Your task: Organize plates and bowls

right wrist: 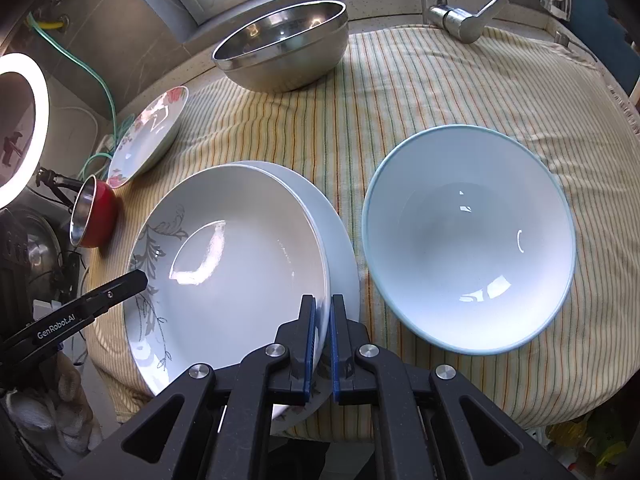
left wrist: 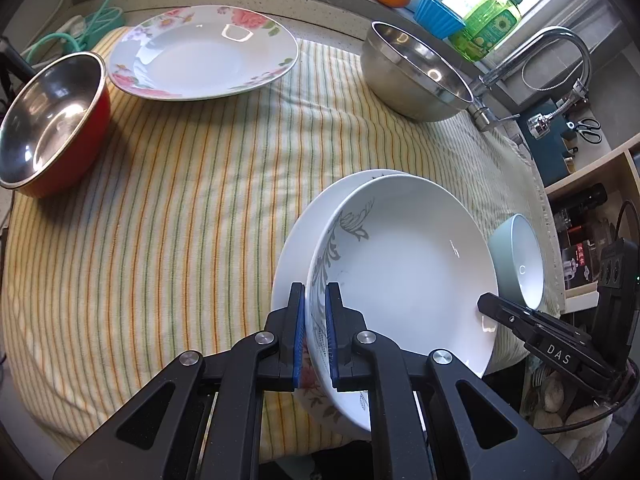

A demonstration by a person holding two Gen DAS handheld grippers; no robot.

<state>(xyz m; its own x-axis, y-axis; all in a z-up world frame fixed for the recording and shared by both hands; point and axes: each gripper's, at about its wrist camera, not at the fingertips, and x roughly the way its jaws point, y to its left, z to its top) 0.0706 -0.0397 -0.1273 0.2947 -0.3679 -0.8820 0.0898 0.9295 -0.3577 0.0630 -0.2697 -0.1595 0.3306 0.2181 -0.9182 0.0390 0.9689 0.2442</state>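
The left gripper [left wrist: 316,332] is clamped on the near rim of a white deep plate [left wrist: 404,264] with a grey leaf-scroll pattern down one side; its blue ribbed pads [left wrist: 299,336] press the rim from both faces. The right gripper [right wrist: 323,344] pinches the same plate's opposite rim, so the glossy, round dish sits between the two. Directly under it lies a second white plate [right wrist: 340,240], smooth and slightly wider, with a floral edge peeping out by the right gripper's pads.

Just to the right of the right gripper stands a pale blue bowl [right wrist: 468,248], glazed, white inside, deep and round. Everything rests on a soft striped cloth [left wrist: 180,200] in yellow, green and orange, rumpled in places.

Further ahead of the left gripper, to its left, sits a red bowl [left wrist: 52,128] with a shiny metal lining. Beyond that lies a rose-patterned plate [left wrist: 204,52], shallow and wide-rimmed. Far ahead on the right is a brushed steel bowl [left wrist: 416,76], tilted against the counter edge.
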